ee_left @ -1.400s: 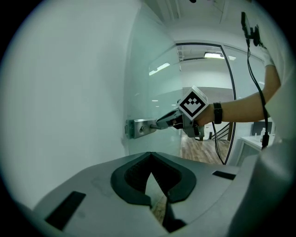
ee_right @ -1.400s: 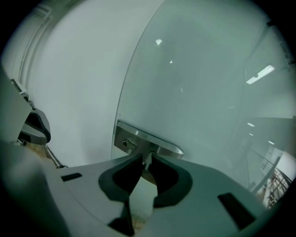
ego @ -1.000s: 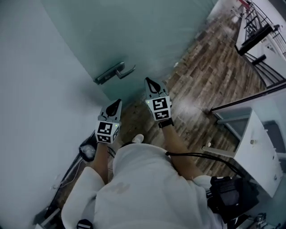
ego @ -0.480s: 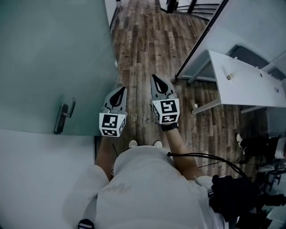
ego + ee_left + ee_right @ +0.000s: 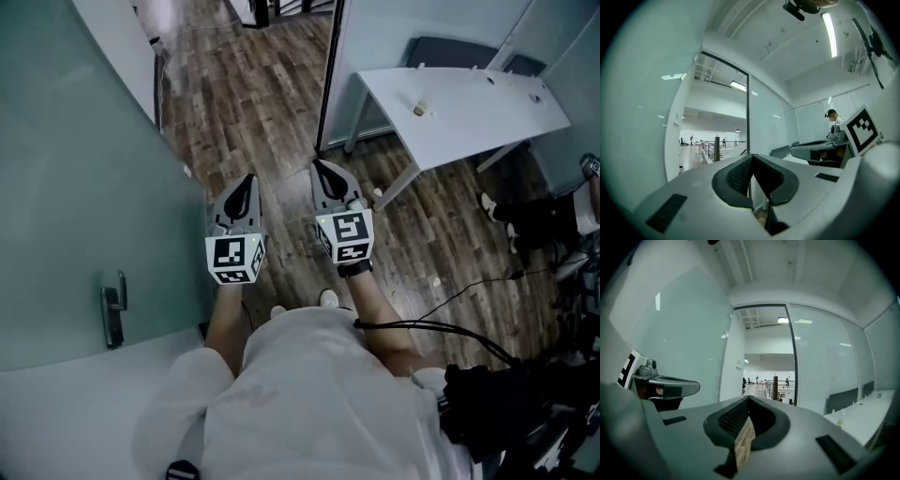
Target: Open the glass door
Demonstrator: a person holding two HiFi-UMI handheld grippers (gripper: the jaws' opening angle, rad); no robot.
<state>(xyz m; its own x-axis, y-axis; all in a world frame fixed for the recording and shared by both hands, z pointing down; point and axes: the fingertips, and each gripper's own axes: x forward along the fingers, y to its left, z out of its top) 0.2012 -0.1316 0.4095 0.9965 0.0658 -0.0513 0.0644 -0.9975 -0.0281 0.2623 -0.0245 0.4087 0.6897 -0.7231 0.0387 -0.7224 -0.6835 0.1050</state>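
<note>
Glass door (image 5: 84, 187) stood open, its edge just beside the left gripper (image 5: 247, 180). That and the right gripper (image 5: 317, 167) had jaws together, empty, above floor (image 5: 253, 112) beyond the door.

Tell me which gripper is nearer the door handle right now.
The left gripper, beside the frosted glass door that carries the door handle; the right gripper is farther over, toward the white table.

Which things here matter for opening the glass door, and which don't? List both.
For the job: glass door, door handle, left hand-held gripper, right hand-held gripper.
Just around: white desk, black bag.
</note>
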